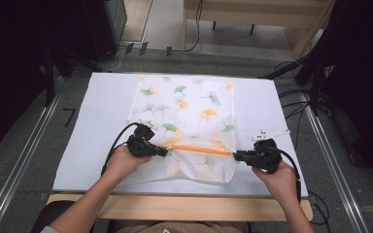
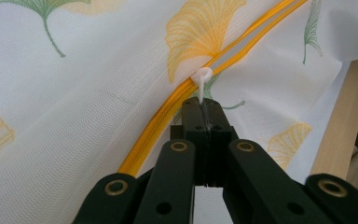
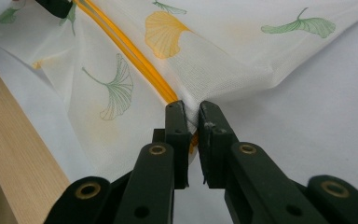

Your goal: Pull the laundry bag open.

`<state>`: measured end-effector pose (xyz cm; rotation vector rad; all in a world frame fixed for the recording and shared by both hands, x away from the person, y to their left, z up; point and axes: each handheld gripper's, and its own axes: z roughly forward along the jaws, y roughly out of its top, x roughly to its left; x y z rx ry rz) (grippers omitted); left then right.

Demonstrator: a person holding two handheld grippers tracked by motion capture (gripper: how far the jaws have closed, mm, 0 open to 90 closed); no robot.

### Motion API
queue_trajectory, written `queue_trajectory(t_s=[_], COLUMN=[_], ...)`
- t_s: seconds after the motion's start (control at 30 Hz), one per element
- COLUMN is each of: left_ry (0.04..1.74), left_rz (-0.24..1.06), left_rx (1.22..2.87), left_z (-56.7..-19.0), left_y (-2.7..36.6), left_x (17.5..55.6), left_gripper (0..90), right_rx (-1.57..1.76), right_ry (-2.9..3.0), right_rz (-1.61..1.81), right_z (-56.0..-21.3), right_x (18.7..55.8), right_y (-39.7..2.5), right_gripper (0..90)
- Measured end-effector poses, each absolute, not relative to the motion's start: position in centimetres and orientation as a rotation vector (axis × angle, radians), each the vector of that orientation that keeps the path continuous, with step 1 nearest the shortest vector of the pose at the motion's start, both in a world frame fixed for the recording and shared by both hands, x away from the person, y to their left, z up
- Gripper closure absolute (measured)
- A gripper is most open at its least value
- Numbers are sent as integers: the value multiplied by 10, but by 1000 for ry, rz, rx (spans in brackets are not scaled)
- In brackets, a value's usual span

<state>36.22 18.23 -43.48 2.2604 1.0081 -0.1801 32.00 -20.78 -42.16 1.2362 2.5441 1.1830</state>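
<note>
While the orange zipper [image 1: 199, 149] runs left-right across lower centre, its white pull tab [image 2: 200, 84] is pinched by the left gripper [image 1: 164, 152]; the mesh bag's [image 1: 189, 104] right corner is pinched by the right gripper [image 1: 235, 155].

White sheet [image 1: 102, 126] covers most of the tabletop [image 1: 184, 206], light wood showing along the near edge. Grey carpet floor [image 1: 19, 160] all round, metal rails [image 1: 39, 131] either side, black cables [image 1: 301, 104] trailing off right, wooden furniture [image 1: 252, 14] behind.
</note>
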Motion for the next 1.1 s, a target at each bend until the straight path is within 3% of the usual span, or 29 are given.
queue_trajectory(t_s=[1.1], left_ry=[1072], left_rz=[-184], left_rx=[2230], left_z=[-434], left_y=[209], left_x=[358], left_gripper=[900], right_rx=[1221], right_ry=[2570], right_rz=[1167], right_z=[-423], right_x=[329], right_y=[-204], right_gripper=[850])
